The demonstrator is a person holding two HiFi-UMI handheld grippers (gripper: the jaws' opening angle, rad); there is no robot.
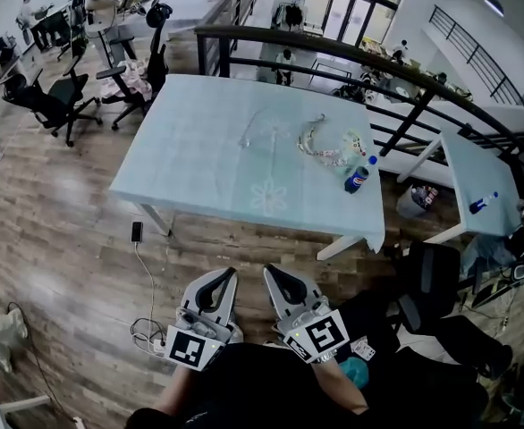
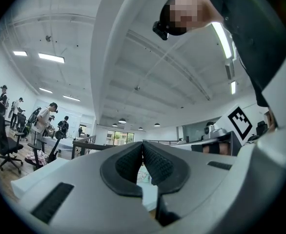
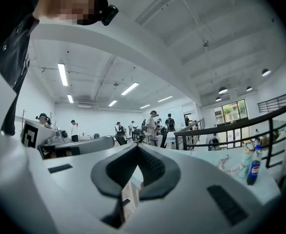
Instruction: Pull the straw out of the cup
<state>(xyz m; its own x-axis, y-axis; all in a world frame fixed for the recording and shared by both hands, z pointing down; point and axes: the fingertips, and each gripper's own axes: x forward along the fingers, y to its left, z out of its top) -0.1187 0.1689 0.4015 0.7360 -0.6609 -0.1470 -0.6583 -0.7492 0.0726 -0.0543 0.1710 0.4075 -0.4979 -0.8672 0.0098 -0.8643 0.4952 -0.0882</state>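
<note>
In the head view, the person holds both tools low in front of the body, side by side and close together, pointing out toward the table (image 1: pixel 199 181). The left gripper (image 1: pixel 230 275) and the right gripper (image 1: pixel 269 272) each have their jaws drawn together and are empty. Well apart from them, near the middle of the pale tablecloth, lies a faint clear shape that may be the cup (image 1: pixel 249 130). The straw is too small to pick out, so I cannot tell which way it points. A blue bottle (image 1: pixel 359 179) stands near the table's right side.

In the left gripper view, the left gripper (image 2: pixel 142 145) points roughly level, its ribbed pads meeting at the tips.

In the right gripper view, the right gripper (image 3: pixel 137 148) is likewise closed at the tips and level. The table lies off to the right, with the bottle (image 3: pixel 253 167) upright on it.
</note>
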